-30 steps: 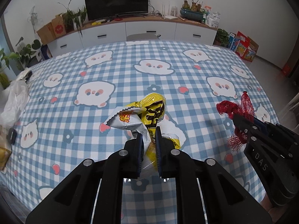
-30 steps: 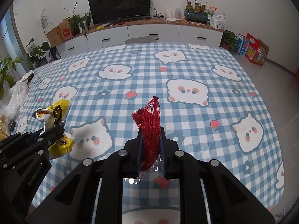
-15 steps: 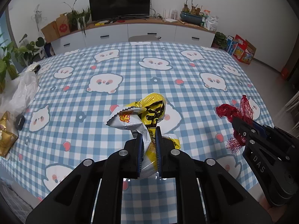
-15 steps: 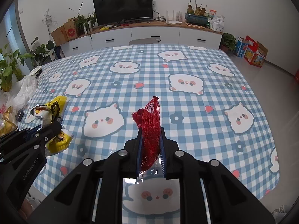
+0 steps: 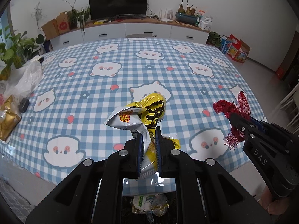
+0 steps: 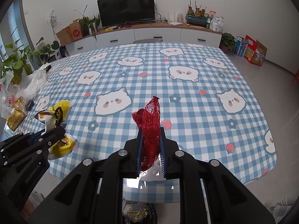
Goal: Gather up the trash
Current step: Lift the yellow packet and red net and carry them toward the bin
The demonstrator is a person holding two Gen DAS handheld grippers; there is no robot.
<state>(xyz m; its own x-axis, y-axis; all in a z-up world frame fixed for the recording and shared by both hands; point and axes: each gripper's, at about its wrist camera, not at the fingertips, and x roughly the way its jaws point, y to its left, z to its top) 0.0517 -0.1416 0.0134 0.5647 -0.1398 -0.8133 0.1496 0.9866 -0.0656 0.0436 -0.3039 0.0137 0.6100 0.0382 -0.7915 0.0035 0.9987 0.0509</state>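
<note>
Both jaws clamped: left on wrappers (image 5: pixel 147 115); right on red netting (image 6: pixel 150 130)

1. Ahead of the jaws, a white wall (image 5: pixel 224 3) backs a low white sideboard (image 5: pixel 145 30) bearing a dark television (image 5: pixel 118 1).
2. Potted plants (image 6: pixel 20 59) stand far left.
3. Pale floor (image 6: pixel 271 85) spreads right, with colourful boxes (image 6: pixel 250 51).

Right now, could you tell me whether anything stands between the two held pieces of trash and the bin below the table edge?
Nothing visible does. The left gripper holds the snack wrappers and the right gripper the red mesh net, both near the tablecloth's front edge, with the trash-filled bin open beneath.
</note>
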